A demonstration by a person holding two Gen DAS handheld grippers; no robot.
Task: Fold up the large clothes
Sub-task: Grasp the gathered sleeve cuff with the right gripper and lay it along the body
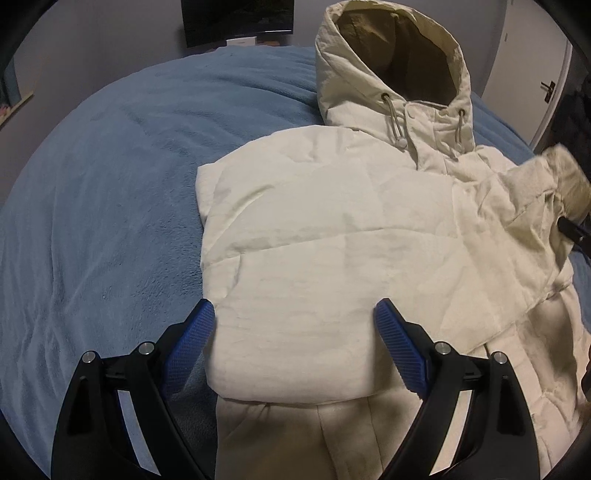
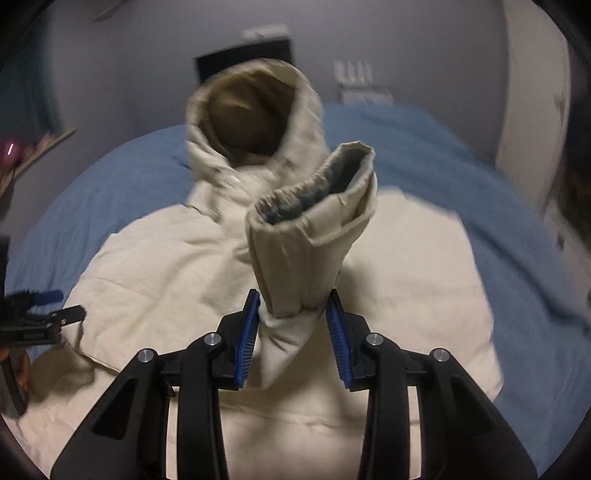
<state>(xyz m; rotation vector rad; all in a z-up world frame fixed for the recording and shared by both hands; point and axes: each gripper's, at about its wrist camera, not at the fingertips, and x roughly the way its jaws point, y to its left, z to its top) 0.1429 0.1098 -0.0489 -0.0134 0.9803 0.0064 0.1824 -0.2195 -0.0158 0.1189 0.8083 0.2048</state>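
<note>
A cream hooded puffer jacket lies front up on a blue bed, its hood at the far end. One sleeve is folded across the chest. My left gripper is open and empty, hovering over that folded sleeve. My right gripper is shut on the other sleeve just below its cuff and holds it up above the jacket body. The cuff opening faces up. The raised sleeve also shows at the right edge of the left wrist view. The left gripper shows at the left edge of the right wrist view.
The blue blanket covers the bed around the jacket. A dark screen stands against the grey wall behind the bed. A white door is at the far right.
</note>
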